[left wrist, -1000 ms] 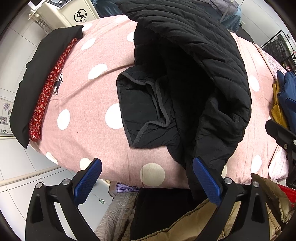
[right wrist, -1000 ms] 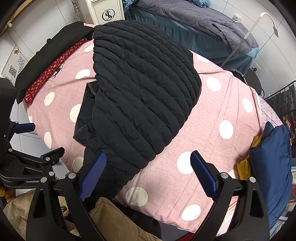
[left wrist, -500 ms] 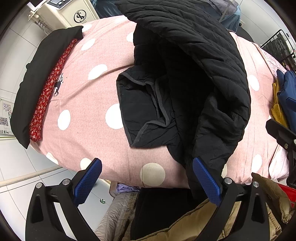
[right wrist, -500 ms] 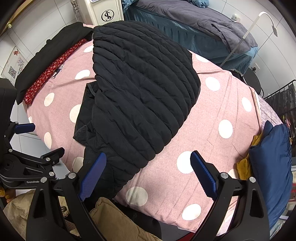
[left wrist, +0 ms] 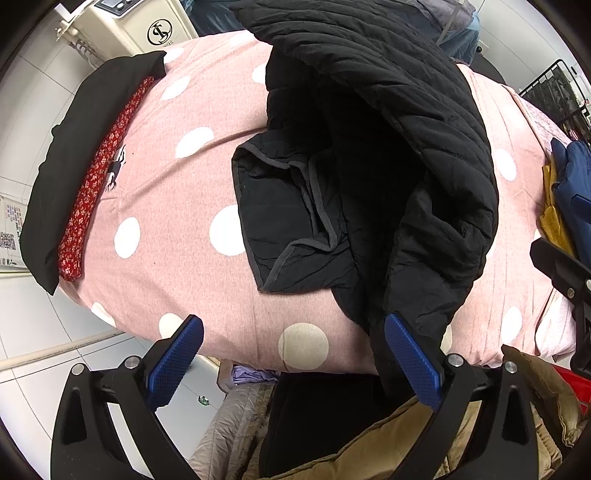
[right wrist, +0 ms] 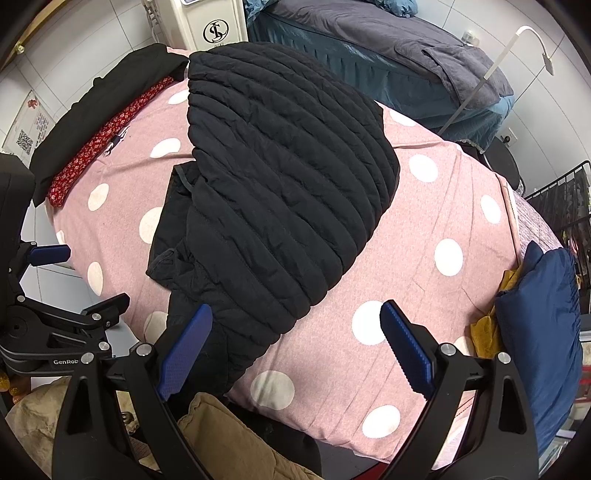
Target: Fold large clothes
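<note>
A black quilted jacket lies folded over itself on the pink polka-dot bed cover; its lining and grey-trimmed edge show on the left. It also shows in the right wrist view, with one end hanging over the near bed edge. My left gripper is open and empty, near the front edge, its right finger beside the hanging jacket end. My right gripper is open and empty above the near edge, its left finger close to the jacket.
A black garment with red floral lining lies at the bed's left end. A navy item and a yellow one sit at the right. Tan clothing is piled below. A white appliance and a second bed stand behind.
</note>
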